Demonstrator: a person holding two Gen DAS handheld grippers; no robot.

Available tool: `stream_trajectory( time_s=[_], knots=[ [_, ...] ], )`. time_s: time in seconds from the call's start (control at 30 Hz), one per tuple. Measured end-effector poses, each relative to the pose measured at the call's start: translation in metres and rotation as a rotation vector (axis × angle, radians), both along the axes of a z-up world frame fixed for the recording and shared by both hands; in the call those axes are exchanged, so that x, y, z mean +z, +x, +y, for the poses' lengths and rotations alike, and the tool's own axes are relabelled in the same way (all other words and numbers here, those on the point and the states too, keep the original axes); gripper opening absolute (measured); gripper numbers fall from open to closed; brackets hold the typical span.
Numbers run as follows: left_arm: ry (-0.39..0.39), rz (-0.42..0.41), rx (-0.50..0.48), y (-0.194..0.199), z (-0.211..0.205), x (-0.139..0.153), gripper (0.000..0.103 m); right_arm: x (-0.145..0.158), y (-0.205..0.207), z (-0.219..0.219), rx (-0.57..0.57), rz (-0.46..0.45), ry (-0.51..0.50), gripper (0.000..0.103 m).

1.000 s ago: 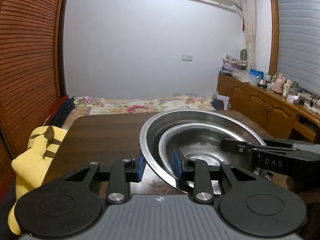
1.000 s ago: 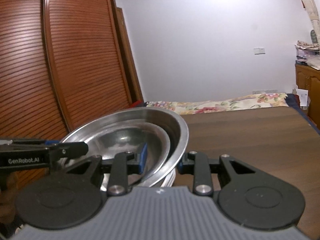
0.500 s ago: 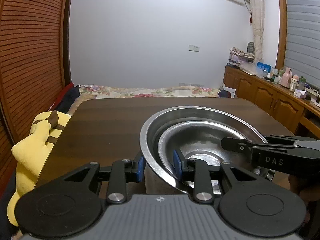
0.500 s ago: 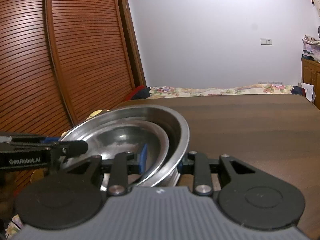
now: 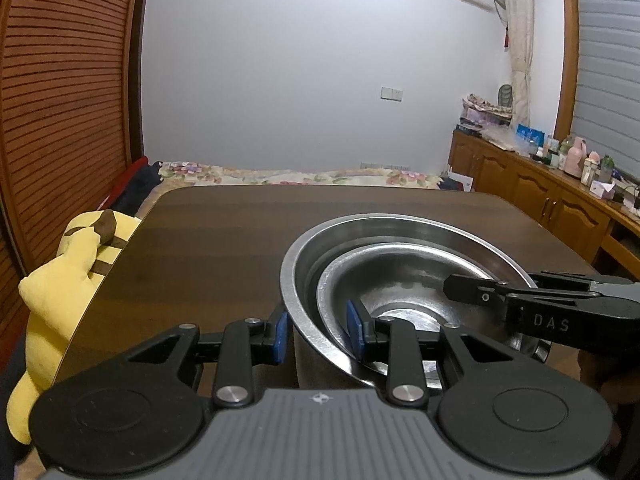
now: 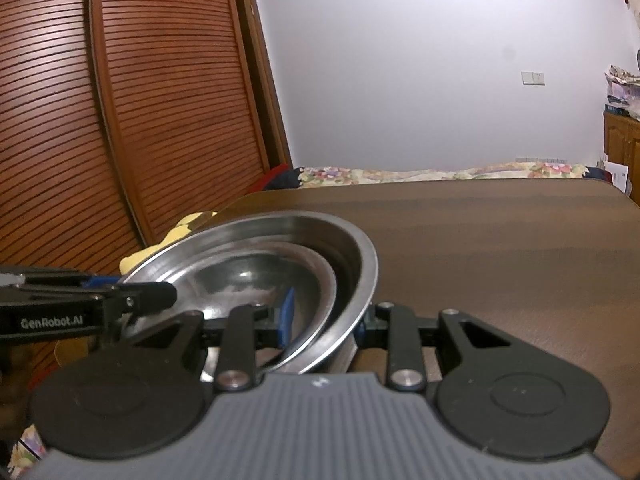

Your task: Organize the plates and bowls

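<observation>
Two nested bowls sit low and right of centre in the left wrist view: a large round stainless-steel bowl (image 5: 404, 232) with a smaller stainless-steel bowl (image 5: 400, 276) lying inside it, off-centre toward the near side. The pair is carried between both tools above the dark brown wooden table (image 5: 224, 232), apparently on top of a further steel vessel whose wall shows just under the rim; what that lower piece is cannot be told.

The left gripper (image 5: 316, 330) straddles the near-left rim, one blue pad outside the large bowl and the other inside, its jaws pinching both rims together. The right gripper (image 6: 324, 320) does the same on the opposite side, lower centre of its view, one blue pad inside the bowls (image 6: 256, 256) and the other hidden behind the outer wall; its jaws also look closed on the rims.

The coming move turns on the stack lying between the two grippers, held level by opposite rims, neither hand nearer. Setting it down calls for both to descend together.

The table ahead shows nothing in the way. A yellow plush toy (image 5: 60, 288) sits off the table's left edge, a floral bedspread (image 5: 304, 176) beyond.
</observation>
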State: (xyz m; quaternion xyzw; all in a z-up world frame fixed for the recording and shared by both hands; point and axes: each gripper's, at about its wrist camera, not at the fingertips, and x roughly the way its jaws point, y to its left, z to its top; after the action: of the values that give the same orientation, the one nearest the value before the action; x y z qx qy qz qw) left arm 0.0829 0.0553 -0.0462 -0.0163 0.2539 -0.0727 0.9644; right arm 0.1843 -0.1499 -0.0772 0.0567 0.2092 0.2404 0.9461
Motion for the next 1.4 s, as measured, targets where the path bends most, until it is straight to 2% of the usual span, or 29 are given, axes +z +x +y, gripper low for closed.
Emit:
stream_trajectory(
  time_s=[0.1, 0.17, 0.3, 0.47, 0.67, 0.8, 0.87, 0.97, 1.03, 1.07, 1.2, 1.4],
  knots=[
    [0.002, -0.004, 0.000, 0.000, 0.000, -0.001, 0.032, 0.000, 0.001, 0.001, 0.004, -0.004, -0.007, 0.032],
    [0.010, -0.007, 0.001, 0.000, 0.000, -0.002, 0.033, 0.001, 0.001, 0.002, 0.000, -0.011, -0.014, 0.037],
    [0.018, -0.009, 0.006, -0.001, 0.001, -0.003, 0.036, 0.000, -0.004, 0.005, -0.019, -0.053, -0.063, 0.053],
    [0.025, -0.004, 0.013, -0.003, 0.003, -0.002, 0.059, 0.003, -0.006, -0.001, -0.027, -0.056, -0.047, 0.054],
    [0.063, -0.032, 0.031, -0.009, 0.002, 0.006, 0.071, 0.011, -0.018, -0.012, -0.051, -0.077, -0.056, 0.059],
    [0.056, -0.053, 0.032, -0.015, 0.002, 0.016, 0.076, 0.020, -0.025, -0.021, -0.076, -0.092, -0.048, 0.065],
    [0.060, -0.066, 0.030, -0.018, 0.001, 0.021, 0.082, 0.024, -0.028, -0.026, -0.088, -0.095, -0.037, 0.069],
    [0.069, -0.092, 0.032, -0.026, -0.002, 0.030, 0.093, 0.031, -0.033, -0.033, -0.101, -0.102, -0.026, 0.080],
    [0.063, -0.110, 0.031, -0.031, -0.004, 0.035, 0.098, 0.034, -0.037, -0.037, -0.106, -0.113, -0.023, 0.092],
    [0.062, -0.116, 0.028, -0.033, -0.005, 0.037, 0.101, 0.036, -0.039, -0.040, -0.105, -0.116, -0.019, 0.094],
    [0.071, -0.135, 0.025, -0.042, -0.012, 0.047, 0.103, 0.042, -0.047, -0.045, -0.123, -0.130, -0.023, 0.103],
    [0.100, -0.144, 0.037, -0.054, -0.027, 0.055, 0.103, 0.045, -0.060, -0.053, -0.170, -0.144, -0.044, 0.103]
  ],
)
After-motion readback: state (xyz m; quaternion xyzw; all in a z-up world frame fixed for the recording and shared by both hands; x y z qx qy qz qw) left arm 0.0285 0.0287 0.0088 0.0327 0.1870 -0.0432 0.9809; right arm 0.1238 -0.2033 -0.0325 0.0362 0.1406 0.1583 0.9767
